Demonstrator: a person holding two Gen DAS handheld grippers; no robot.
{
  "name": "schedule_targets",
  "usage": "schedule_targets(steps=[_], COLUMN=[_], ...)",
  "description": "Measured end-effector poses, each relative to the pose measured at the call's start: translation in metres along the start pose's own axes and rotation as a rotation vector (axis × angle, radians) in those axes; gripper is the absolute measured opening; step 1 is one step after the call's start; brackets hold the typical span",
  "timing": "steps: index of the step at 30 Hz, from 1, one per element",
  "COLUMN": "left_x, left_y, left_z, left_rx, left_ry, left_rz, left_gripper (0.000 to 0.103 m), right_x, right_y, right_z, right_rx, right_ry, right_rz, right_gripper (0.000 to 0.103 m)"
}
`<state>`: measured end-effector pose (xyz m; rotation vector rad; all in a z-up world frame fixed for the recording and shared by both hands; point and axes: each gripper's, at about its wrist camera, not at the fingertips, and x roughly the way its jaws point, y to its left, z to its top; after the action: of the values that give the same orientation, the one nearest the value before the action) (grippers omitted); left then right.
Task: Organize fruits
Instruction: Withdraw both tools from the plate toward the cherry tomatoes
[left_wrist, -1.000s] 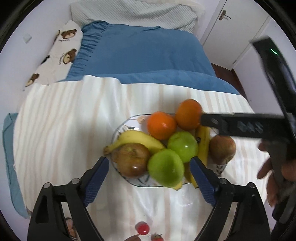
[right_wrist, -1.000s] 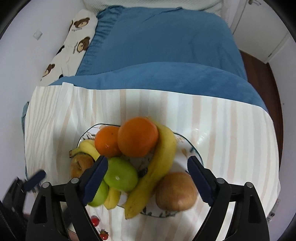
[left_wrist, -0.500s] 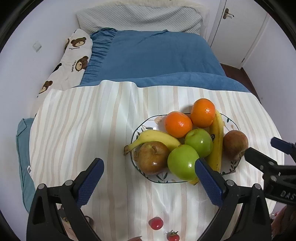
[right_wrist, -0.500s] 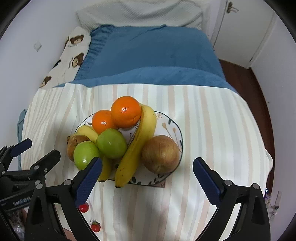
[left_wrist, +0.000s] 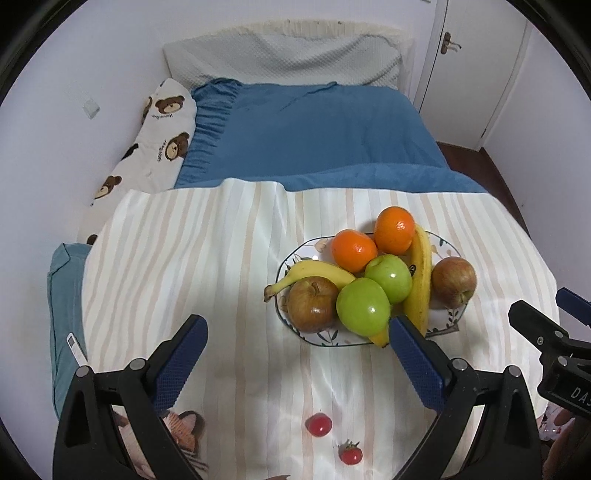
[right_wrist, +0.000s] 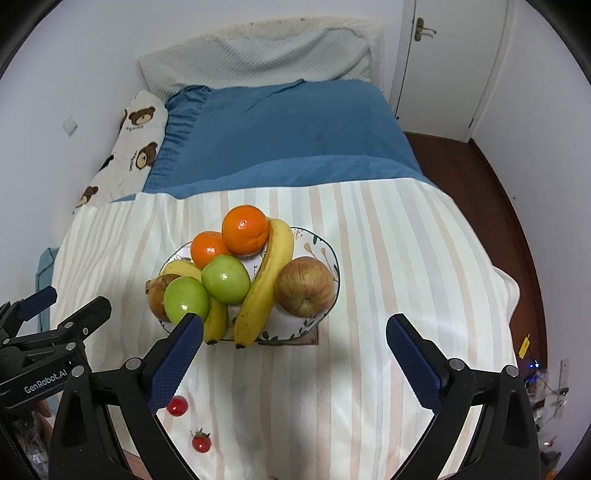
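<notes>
Fruit is sitting piled on a floral plate (left_wrist: 451, 320) that is resting on the striped cloth (left_wrist: 207, 258) covering the worktop: two oranges (left_wrist: 394, 230) at the far side, two green apples (left_wrist: 363, 311) in the middle, a brownish apple (left_wrist: 312, 304) at the plate's left edge, a red apple (left_wrist: 453, 281) at its right, and two bananas (left_wrist: 419, 280) lying among them, one with its stem poking out past the left rim. Two small red cherry tomatoes (left_wrist: 319, 424) are lying apart from the plate on the cloth at the near edge. Both claws are hovering above the near side of the worktop, off the fruit; the left claw (left_wrist: 295, 365) is standing wide apart and gripping nothing, and the right claw (right_wrist: 293, 362) is likewise spread wide and gripping nothing. Behind the worktop a bed with a blue blanket (right_wrist: 280, 129) and a teddy-bear pillow (left_wrist: 159, 136) is showing
</notes>
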<state>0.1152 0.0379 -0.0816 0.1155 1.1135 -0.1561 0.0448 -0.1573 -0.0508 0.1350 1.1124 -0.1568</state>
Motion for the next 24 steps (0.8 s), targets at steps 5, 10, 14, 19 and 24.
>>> schedule_targets(steps=[5,10,14,19,24], left_x=[-0.036,-0.071,-0.099,-0.128,-0.146], left_y=[-0.002,-0.004,-0.006,-0.009,-0.009], left_z=[-0.018,-0.04,-0.06,-0.08,-0.093], left_rx=[0.007,0.016,0.025,0.031,0.019], left_ry=[-0.045,-0.08,-0.116,-0.156,-0.184], left_rz=[-0.006,-0.02,-0.013,0.0,-0.005], left_gripper=[0.1,0.1,0.1,0.1,0.1], right_x=[-0.039,-0.086,-0.117,-0.147,-0.168], right_y=[0.002,0.005,0.008,0.008,0.009], right_z=[-0.015,-0.037,-0.055,-0.076,-0.095], right_rx=[-0.006,-0.022,-0.016,-0.015,-0.019], right_ry=[-0.069,-0.145,-0.179,-0.216,-0.244], right_rz=[-0.004,-0.001,0.015,0.029,0.053], right_gripper=[0.101,0.101,0.101,0.101,0.101])
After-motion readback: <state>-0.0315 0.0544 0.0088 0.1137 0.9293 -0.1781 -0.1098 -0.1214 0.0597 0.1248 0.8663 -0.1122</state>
